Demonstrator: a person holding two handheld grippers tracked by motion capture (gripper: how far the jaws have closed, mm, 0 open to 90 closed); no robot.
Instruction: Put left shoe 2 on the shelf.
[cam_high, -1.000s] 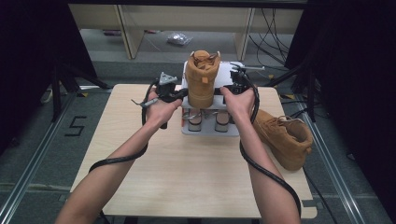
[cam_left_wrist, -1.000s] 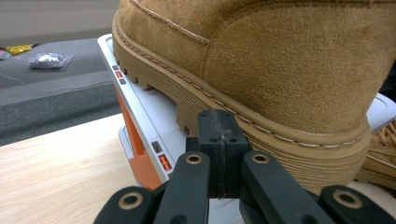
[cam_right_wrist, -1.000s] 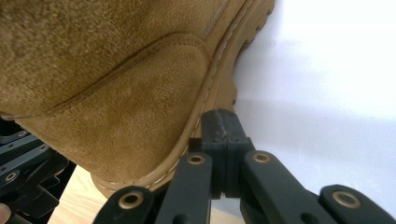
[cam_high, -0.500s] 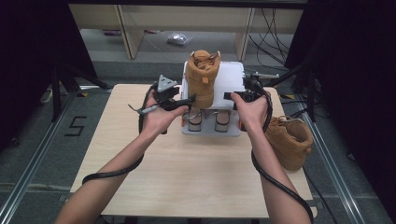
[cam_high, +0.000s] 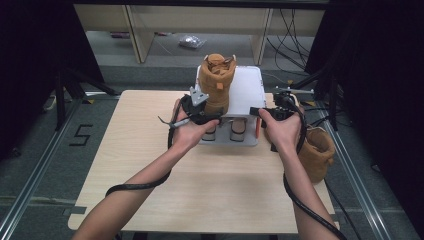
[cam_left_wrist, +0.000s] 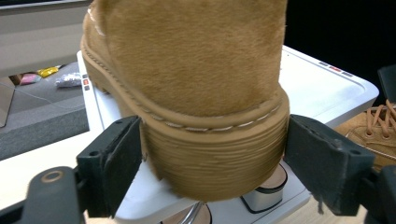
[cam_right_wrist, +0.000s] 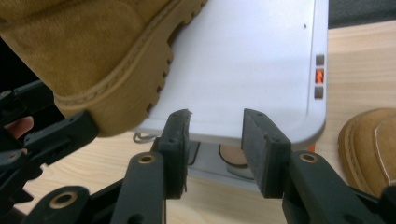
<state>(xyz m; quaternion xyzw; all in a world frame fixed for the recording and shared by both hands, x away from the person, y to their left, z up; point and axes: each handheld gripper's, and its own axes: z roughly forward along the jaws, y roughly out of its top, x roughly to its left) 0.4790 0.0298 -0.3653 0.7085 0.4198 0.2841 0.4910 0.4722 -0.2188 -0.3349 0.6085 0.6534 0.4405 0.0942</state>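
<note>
Two fuzzy tan boots are showing: one boot (cam_high: 217, 80) is standing on the smooth white box (cam_high: 245, 90), the other boot (cam_high: 316, 152) is lying at the tabletop's (cam_high: 150, 165) right edge. The left claw (cam_left_wrist: 212, 158) has just been opening, its jaws sitting beside the ridged heel. The right claw (cam_right_wrist: 215, 149) has just been opening too, holding nothing.

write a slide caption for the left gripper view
Open left tongs straddle the heel of a tan boot standing on a white platform.

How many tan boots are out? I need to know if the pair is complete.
2. One boot stands on the white machine; the other boot sits on the table, beside the right arm.
</note>
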